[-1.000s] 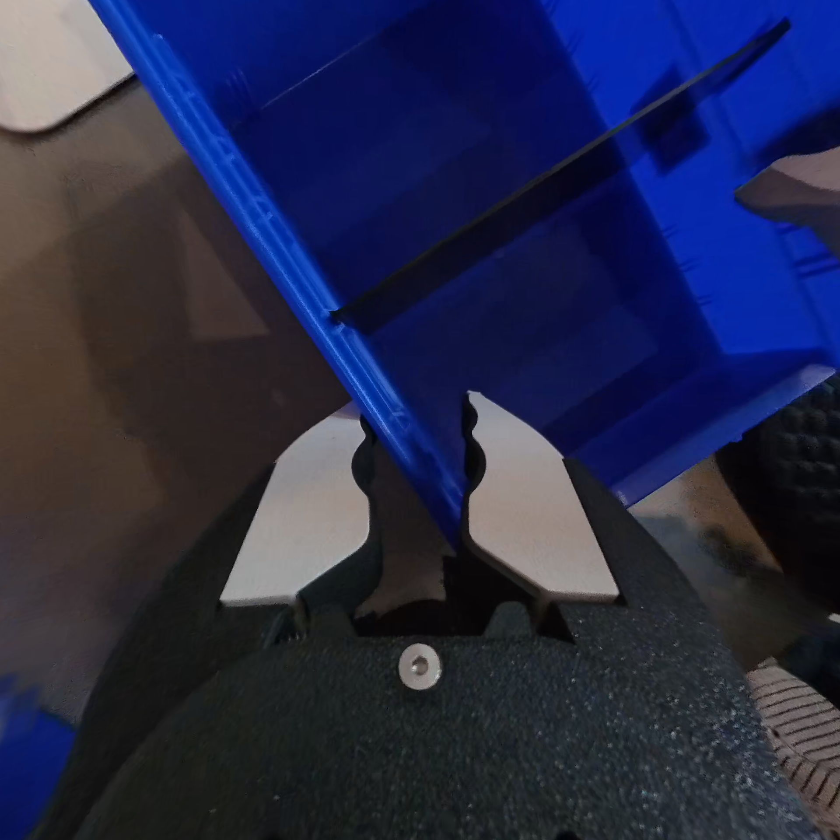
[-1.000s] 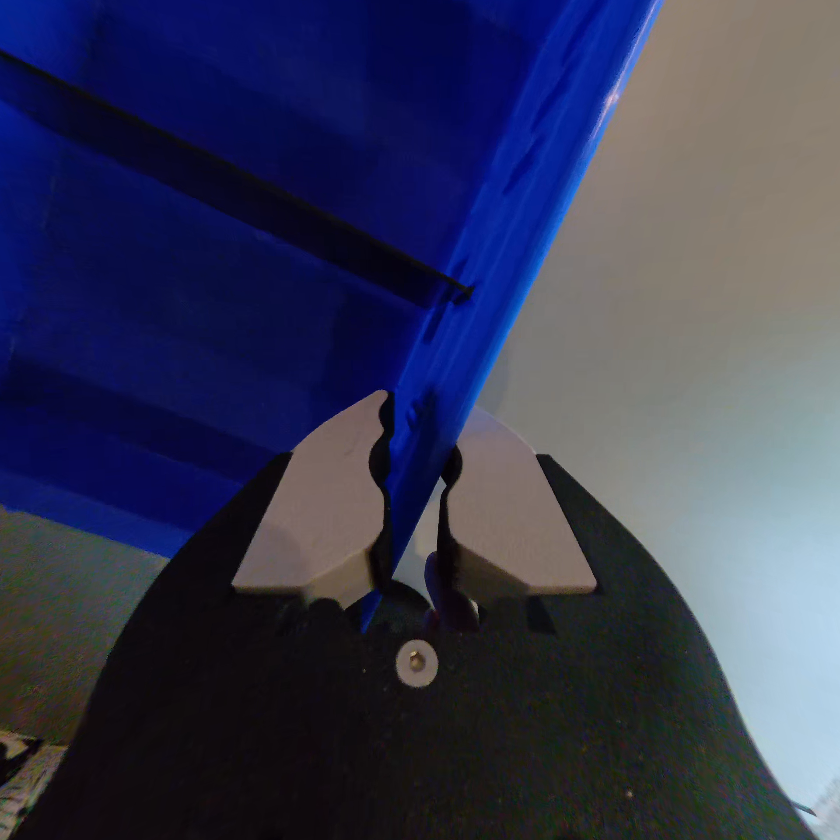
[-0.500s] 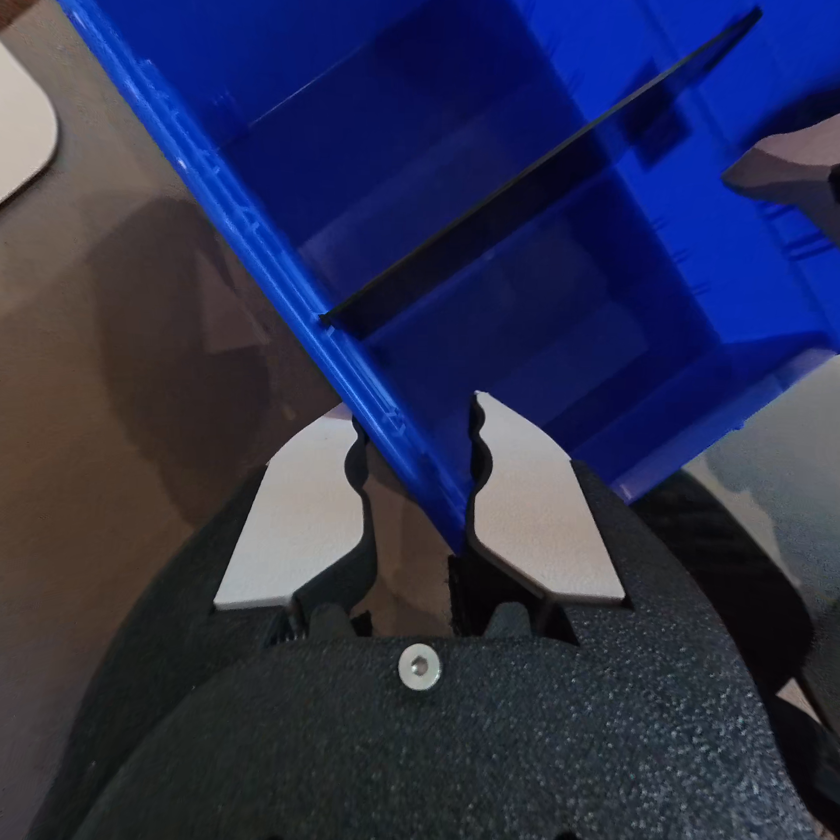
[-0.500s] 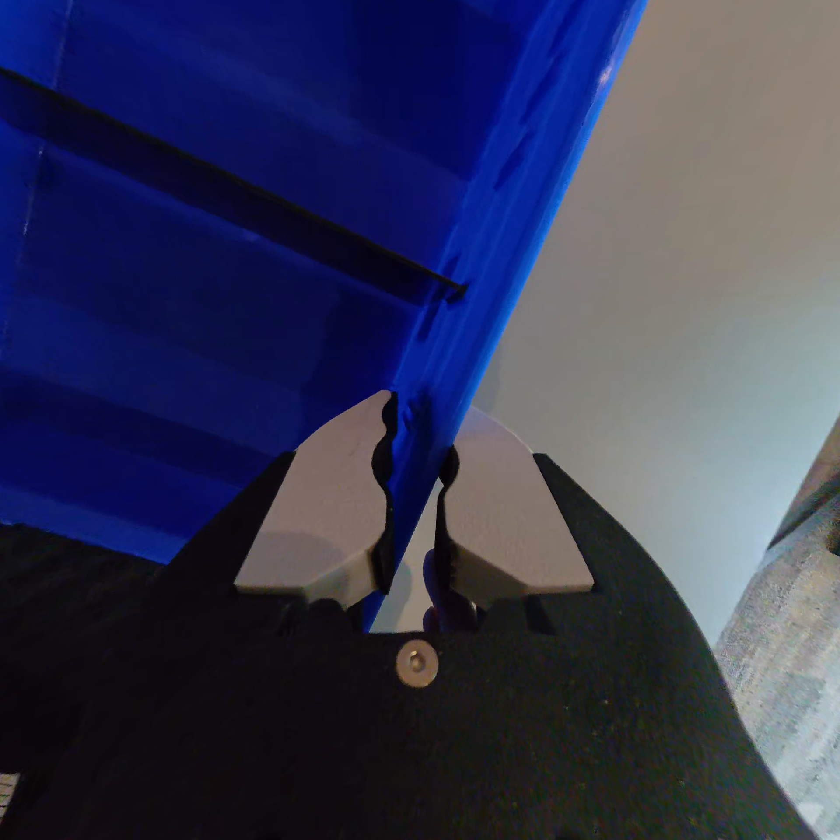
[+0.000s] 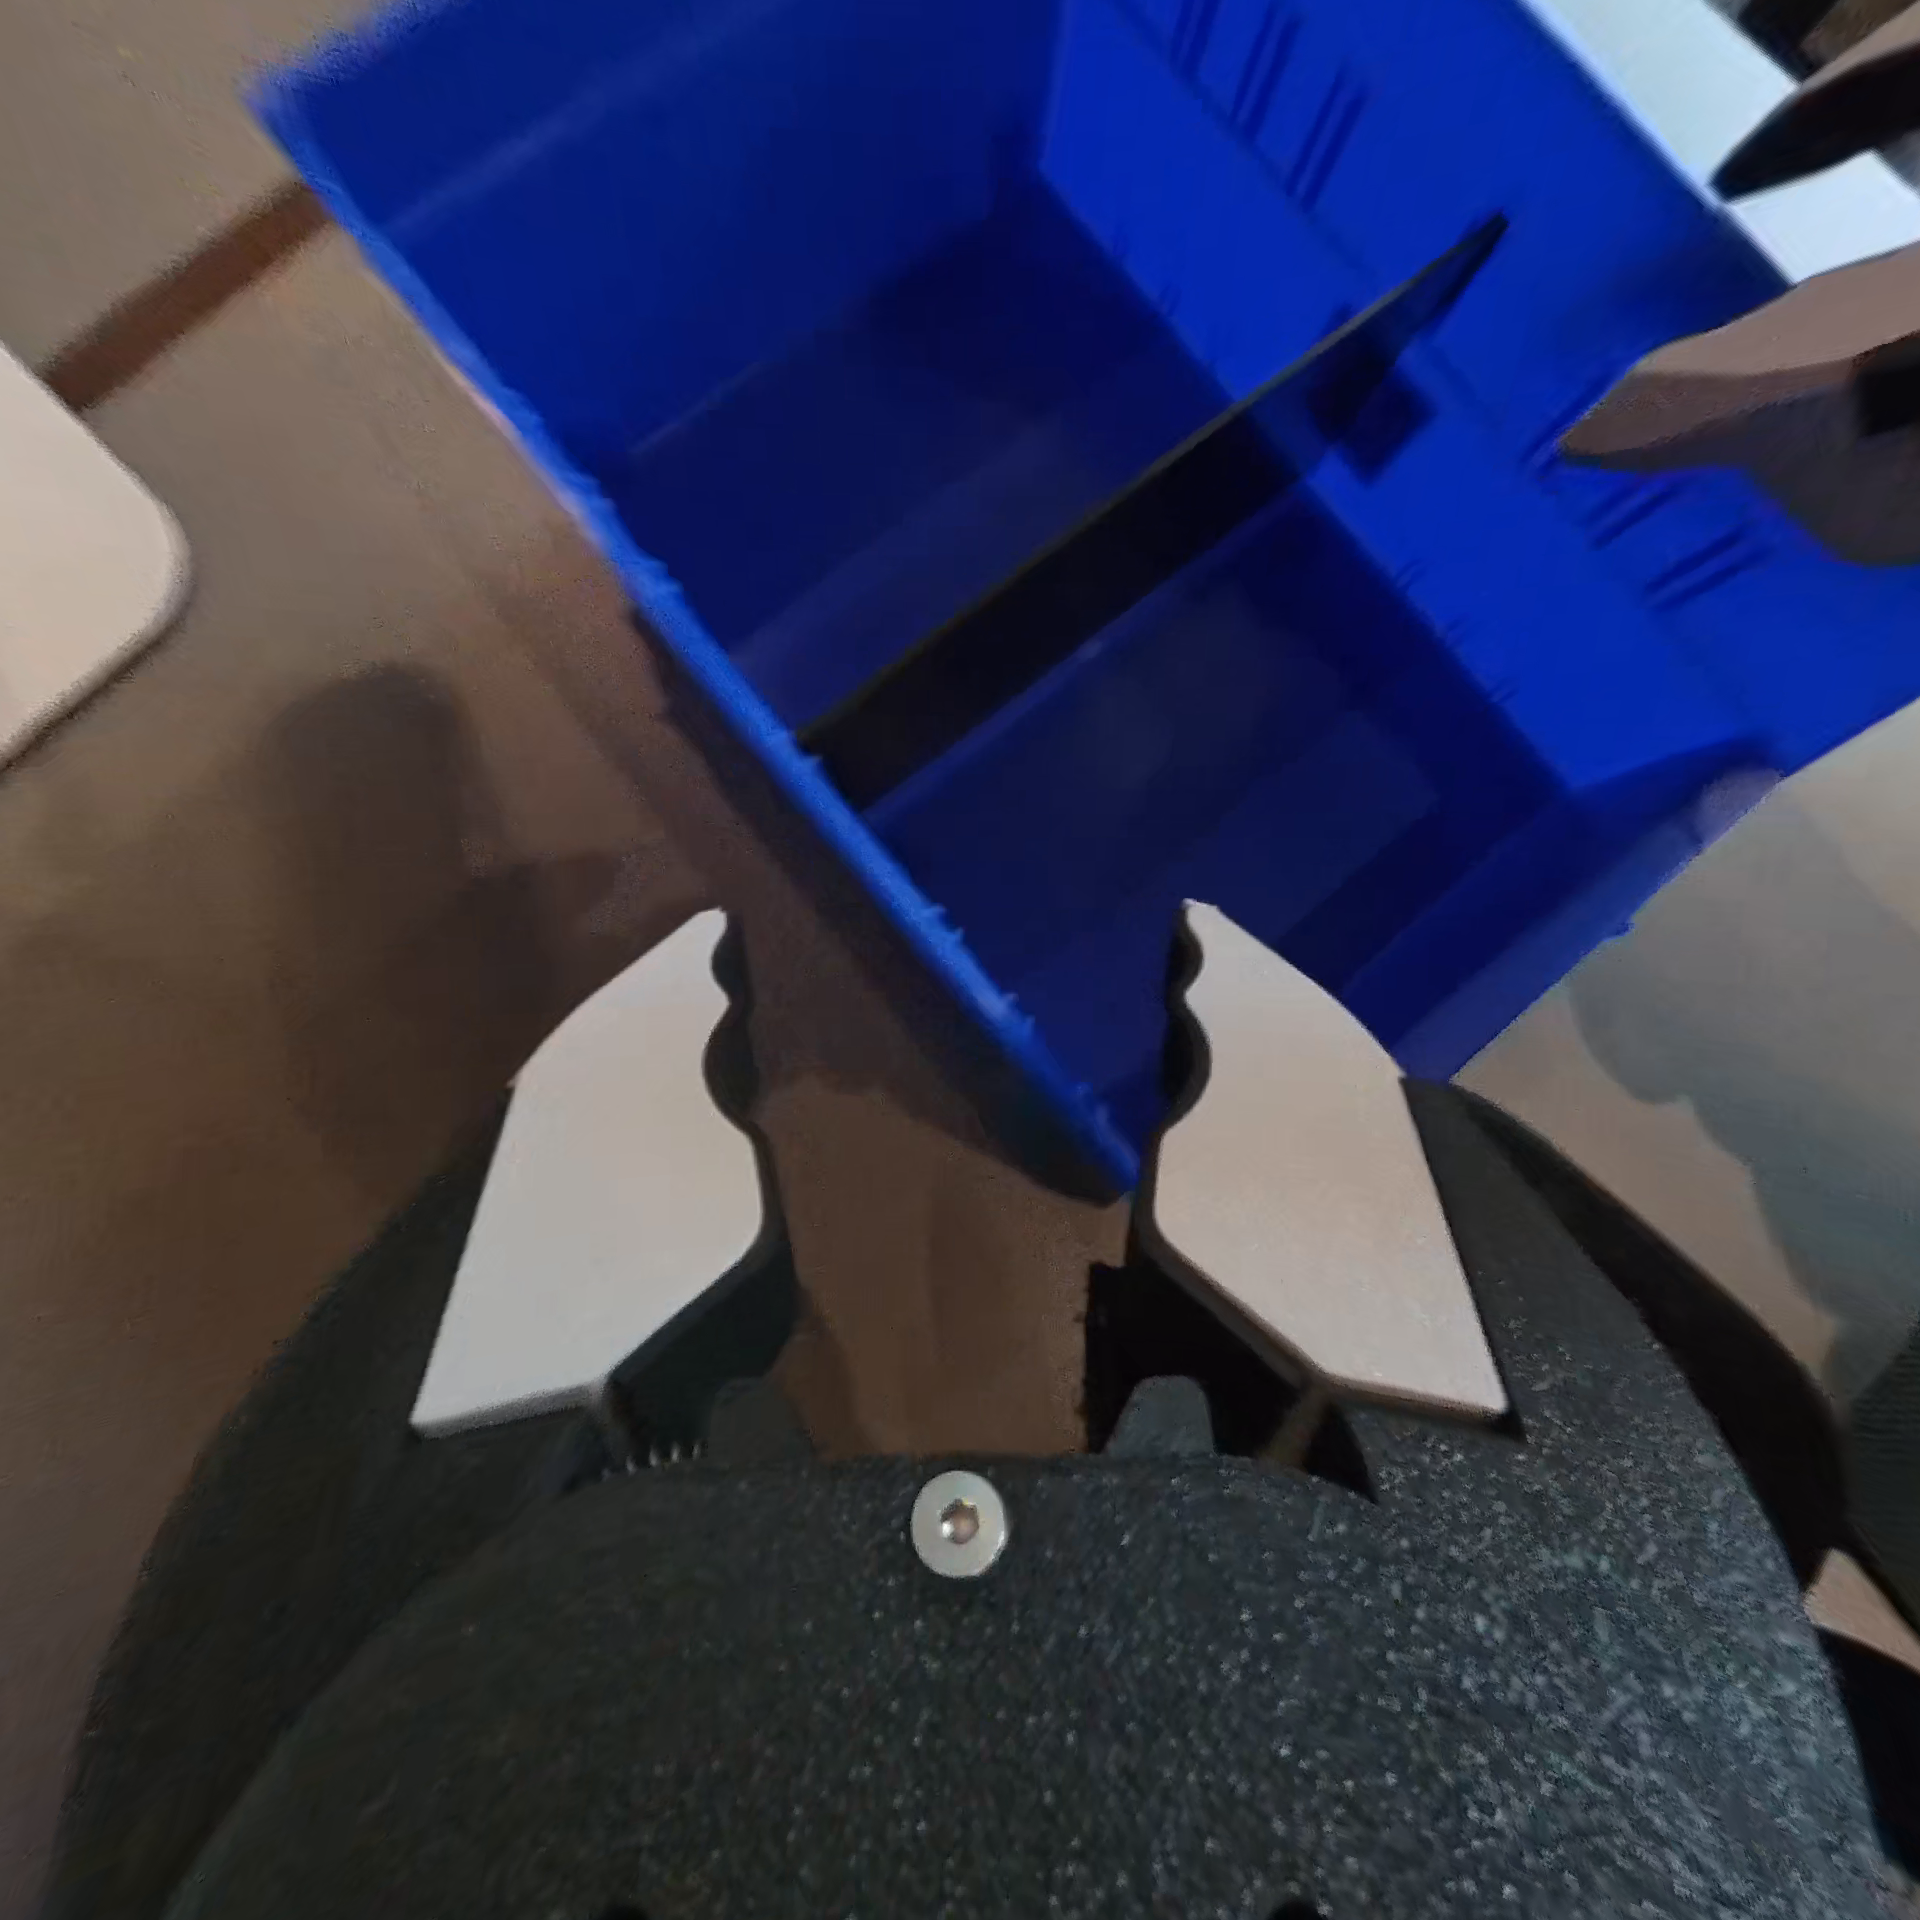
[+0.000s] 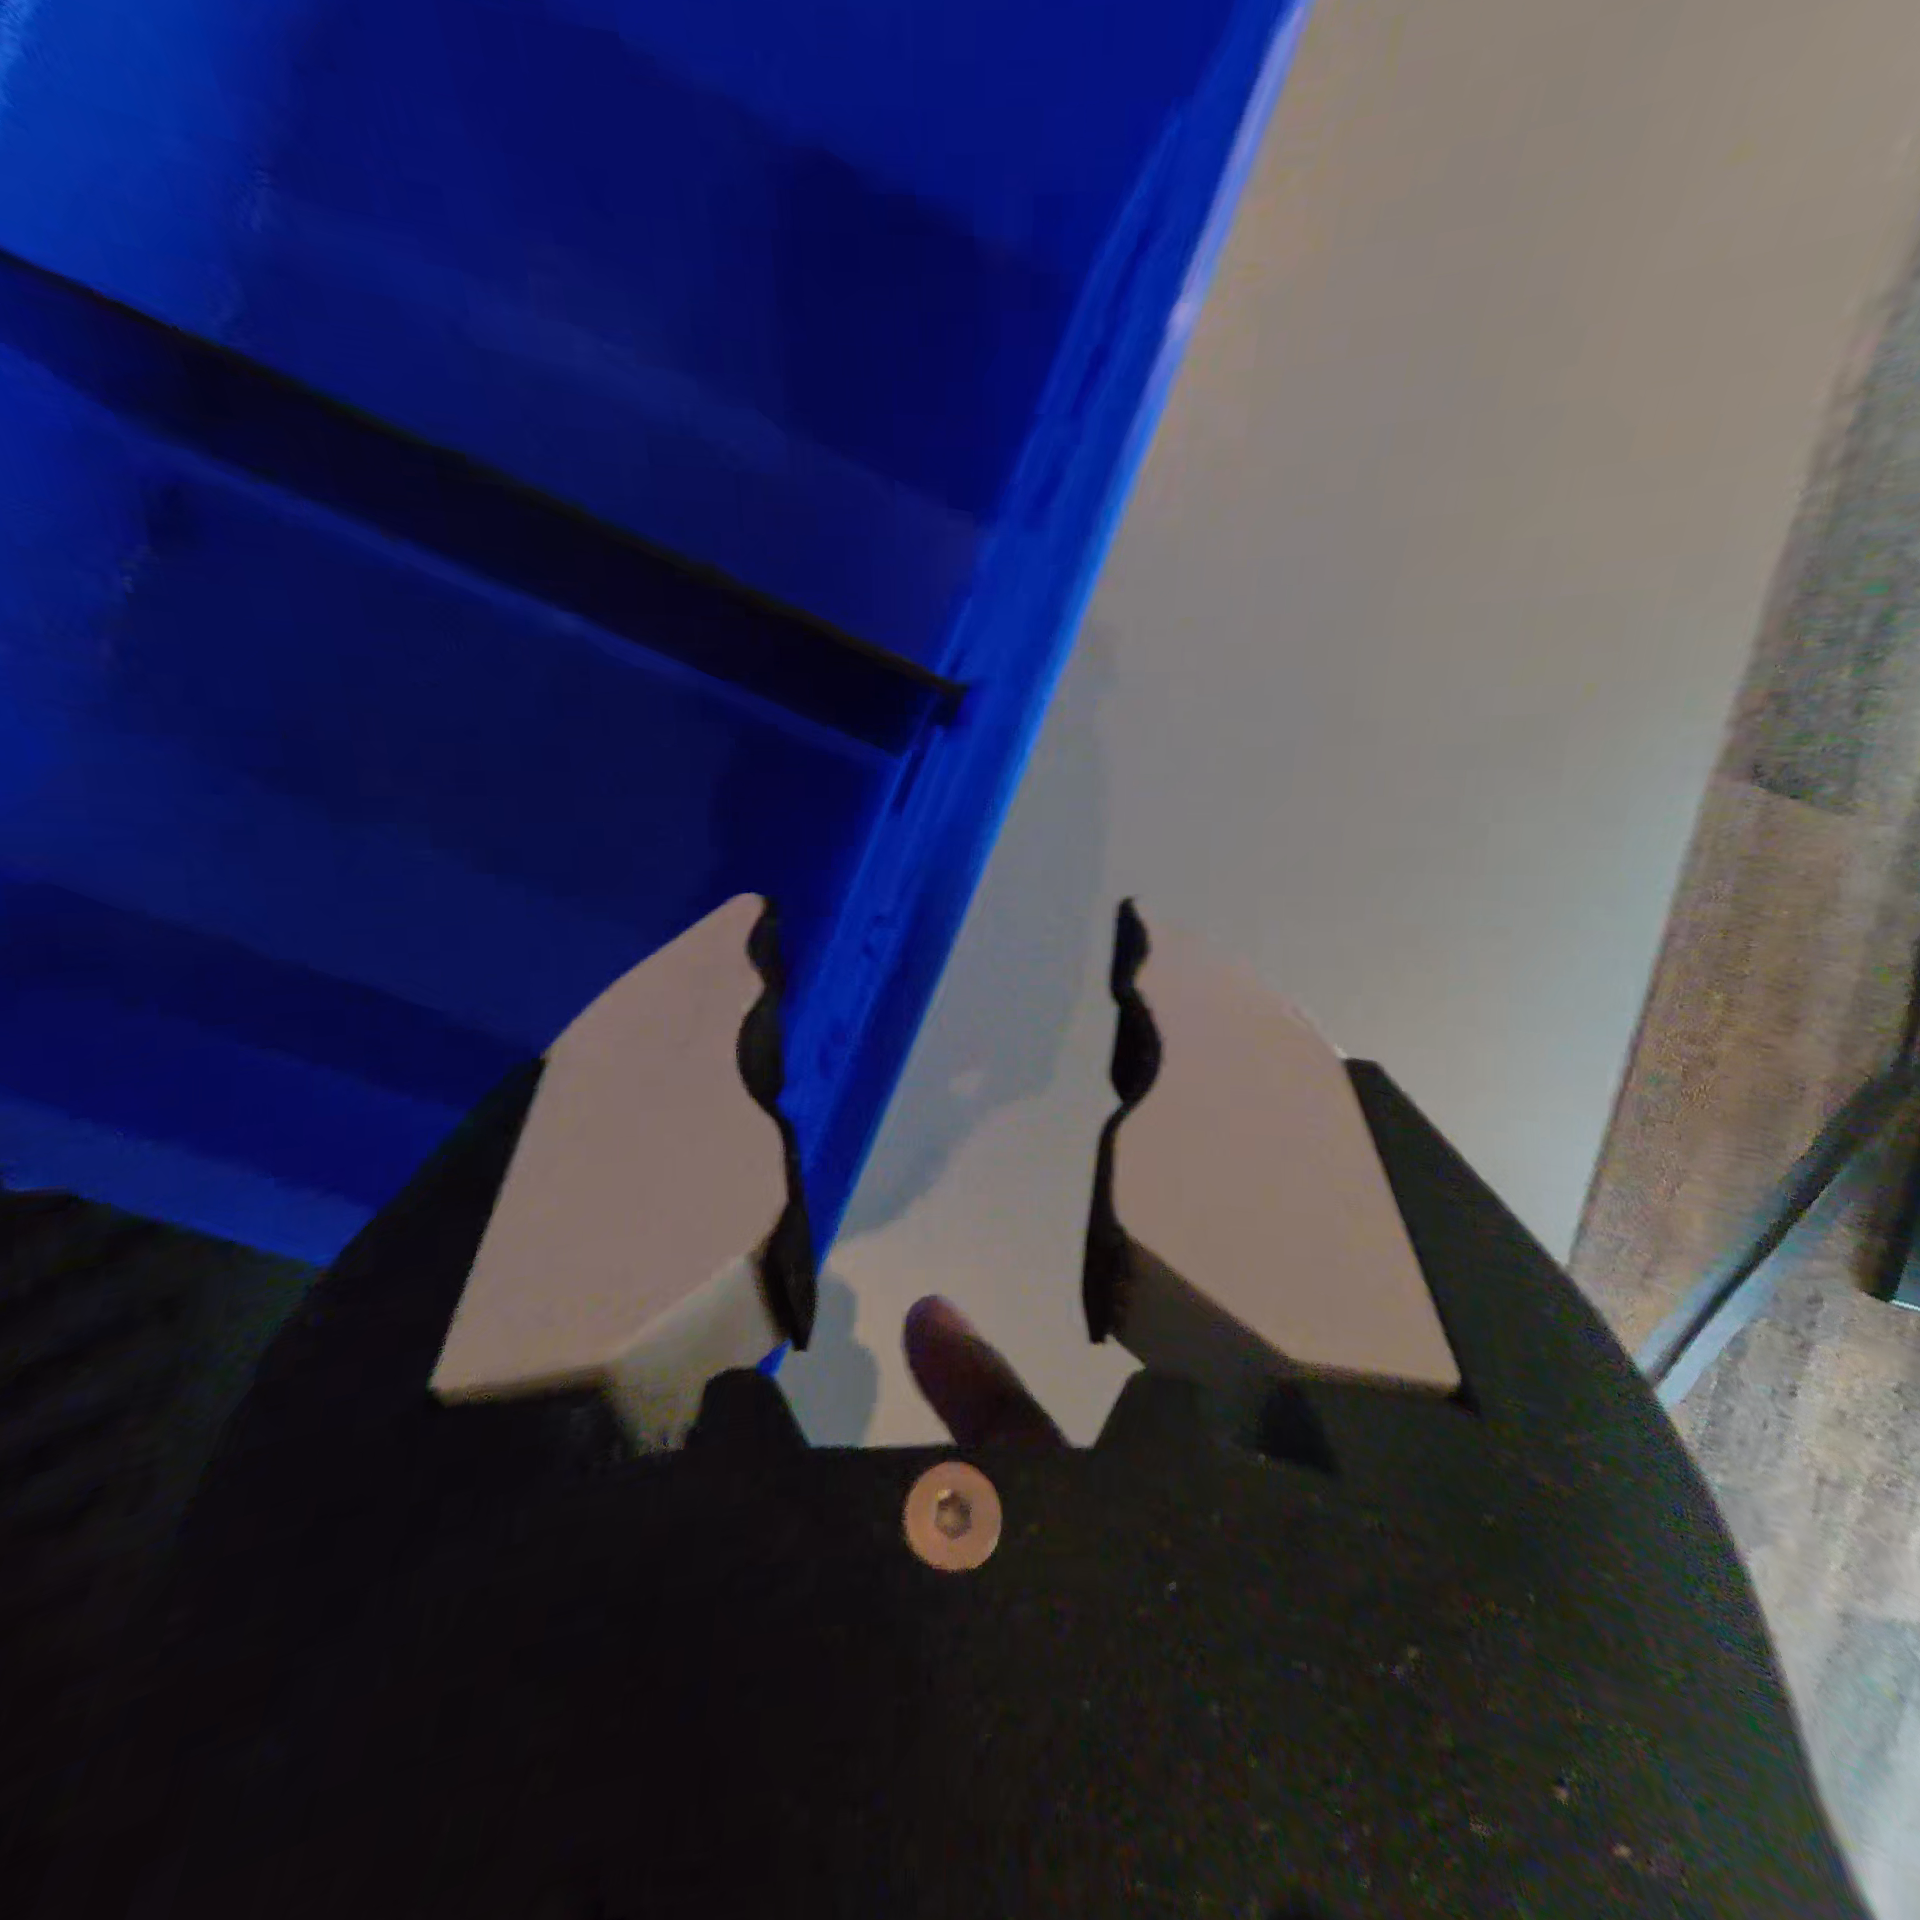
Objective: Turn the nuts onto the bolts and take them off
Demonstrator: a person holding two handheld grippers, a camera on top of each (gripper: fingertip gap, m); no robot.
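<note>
A blue plastic bin [image 5: 935, 312] with a black divider [image 5: 1091, 561] fills both views; I see no nuts or bolts in it. My left gripper [image 5: 956, 935] is open, and the bin's near side wall [image 5: 831, 821] runs slantwise between its fingers without being pinched. My right gripper [image 6: 943, 914] is open at the opposite wall [image 6: 862, 987]. Its left finger [image 6: 644, 1091] is inside the bin close to that wall, and its right finger [image 6: 1247, 1122] stands well clear outside. The right gripper's fingers also show in the left wrist view [image 5: 1766, 447]. The divider shows in the right wrist view too [image 6: 468, 499].
The bin rests on a pale tabletop [image 6: 1455, 520], which looks brown in the left wrist view [image 5: 260, 935]. A white object with rounded corners [image 5: 62, 540] lies to the left. Grey floor [image 6: 1818, 831] shows past the table's right edge.
Both grippers, which were pinching the bin's two side walls, have opened and let go. The bin has settled lower and sits slightly farther off in the left wrist view.
</note>
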